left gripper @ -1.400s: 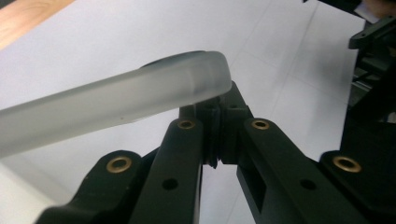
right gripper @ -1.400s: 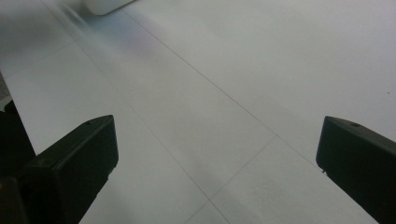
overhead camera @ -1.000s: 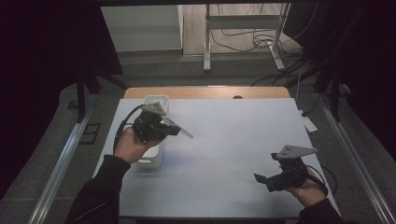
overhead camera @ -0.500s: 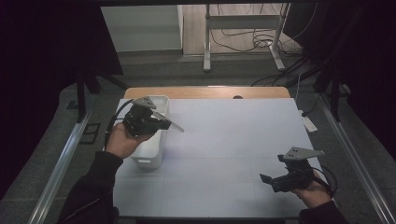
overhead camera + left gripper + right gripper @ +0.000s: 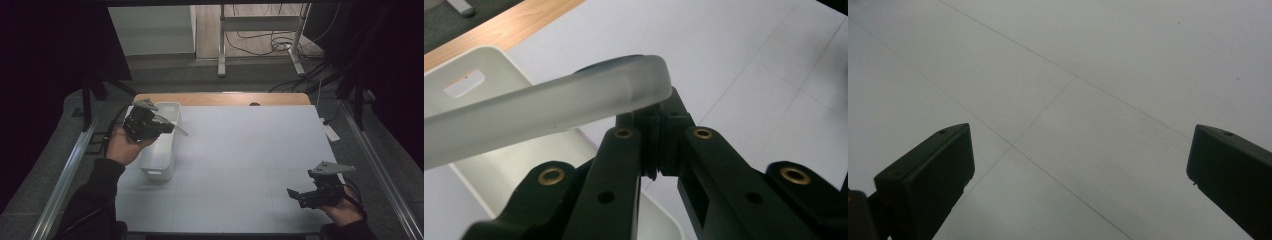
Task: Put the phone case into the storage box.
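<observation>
My left gripper (image 5: 166, 126) is shut on a frosted, translucent flat strip (image 5: 178, 129) and hovers over the far half of a white rectangular bin (image 5: 161, 166) at the table's left. In the left gripper view the strip (image 5: 549, 112) crosses the frame above the closed jaws of my left gripper (image 5: 657, 142), with the bin (image 5: 479, 85) and its handle slot below. My right gripper (image 5: 296, 193) is low over the near right of the white tabletop (image 5: 250, 145). In the right gripper view my right gripper (image 5: 1080, 170) stands open, bare table between its pads (image 5: 930, 170).
A wooden strip (image 5: 225, 98) runs along the table's far edge. Metal rails (image 5: 67, 175) flank the table on both sides. Beyond it are a stand's legs (image 5: 221, 60) and cables on the floor. A power strip (image 5: 330, 132) lies off the right edge.
My left hand has carried the strip leftward and a little farther back over the bin. My right hand has drifted toward the near right corner of the table.
</observation>
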Demonstrator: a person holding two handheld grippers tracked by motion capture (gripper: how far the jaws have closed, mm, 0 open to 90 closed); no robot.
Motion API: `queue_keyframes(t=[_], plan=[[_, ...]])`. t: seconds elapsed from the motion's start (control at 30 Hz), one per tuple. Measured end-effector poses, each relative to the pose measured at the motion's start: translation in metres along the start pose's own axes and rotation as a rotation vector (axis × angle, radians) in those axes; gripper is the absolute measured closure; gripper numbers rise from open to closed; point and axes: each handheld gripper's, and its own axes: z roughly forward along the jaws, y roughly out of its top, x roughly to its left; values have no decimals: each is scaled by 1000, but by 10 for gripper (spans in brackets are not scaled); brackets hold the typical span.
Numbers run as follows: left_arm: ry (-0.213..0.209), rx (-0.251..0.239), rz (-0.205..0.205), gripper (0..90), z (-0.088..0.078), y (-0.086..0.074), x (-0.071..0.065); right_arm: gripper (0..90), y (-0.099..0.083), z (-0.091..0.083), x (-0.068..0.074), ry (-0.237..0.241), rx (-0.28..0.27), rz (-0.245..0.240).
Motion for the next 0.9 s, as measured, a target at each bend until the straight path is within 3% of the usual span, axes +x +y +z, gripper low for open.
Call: queue_keyframes(t=[0.63,0.9], plan=[[78,24,-50,880,-8,0,25,0,-9,-15,-4,-58,-26,43],[120,45,-45,880,-7,5,31,0,-11,-19,-5,-81,-23,48]])
